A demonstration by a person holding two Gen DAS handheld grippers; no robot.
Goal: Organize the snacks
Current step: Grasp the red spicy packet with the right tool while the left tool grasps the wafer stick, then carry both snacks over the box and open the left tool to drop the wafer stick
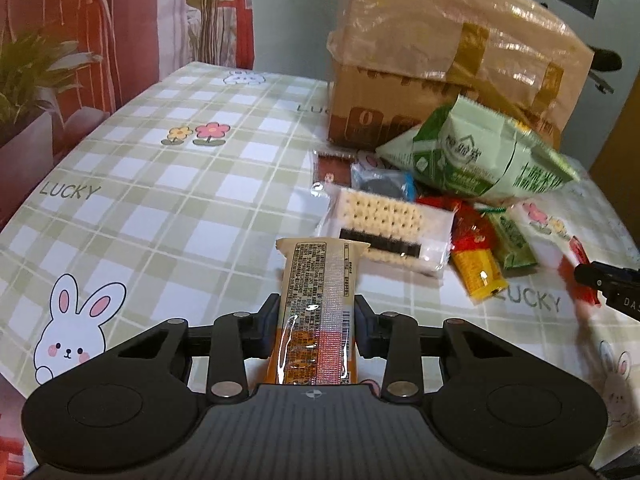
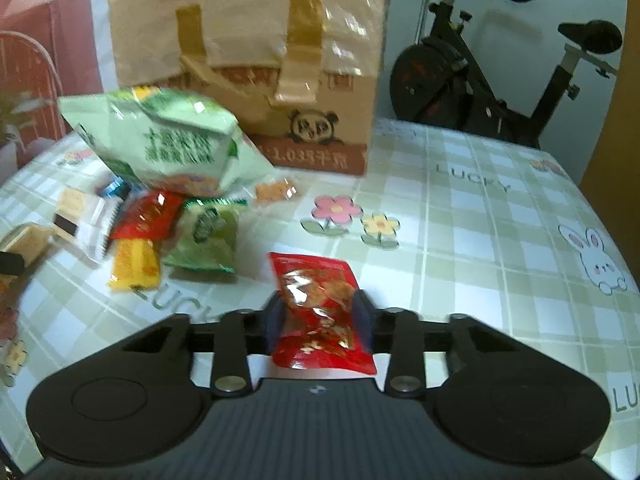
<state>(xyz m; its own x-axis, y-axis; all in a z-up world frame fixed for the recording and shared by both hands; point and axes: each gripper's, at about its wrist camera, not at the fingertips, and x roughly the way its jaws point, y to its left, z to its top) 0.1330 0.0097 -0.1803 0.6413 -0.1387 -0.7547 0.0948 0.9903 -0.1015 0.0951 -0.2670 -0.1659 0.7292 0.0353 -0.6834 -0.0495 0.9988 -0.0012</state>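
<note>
Left wrist view: the left gripper (image 1: 318, 320) pinches an orange snack bar (image 1: 318, 300) between its two fingers, the bar's printed back facing up and its far end held above the checked tablecloth (image 1: 160, 208). Beyond it lies a cracker pack (image 1: 384, 220), then a heap with a yellow-and-red packet (image 1: 478, 258), a small green packet (image 1: 514, 240) and a large green bag (image 1: 476, 156) leaning against the cardboard box (image 1: 444, 64). Right wrist view: the right gripper (image 2: 320, 320) is clamped on a red snack packet (image 2: 320, 308) just over the cloth; farther off, to the left, sits the same heap, with the box behind it and an exercise bike (image 2: 492, 68) past the table's far edge.
</note>
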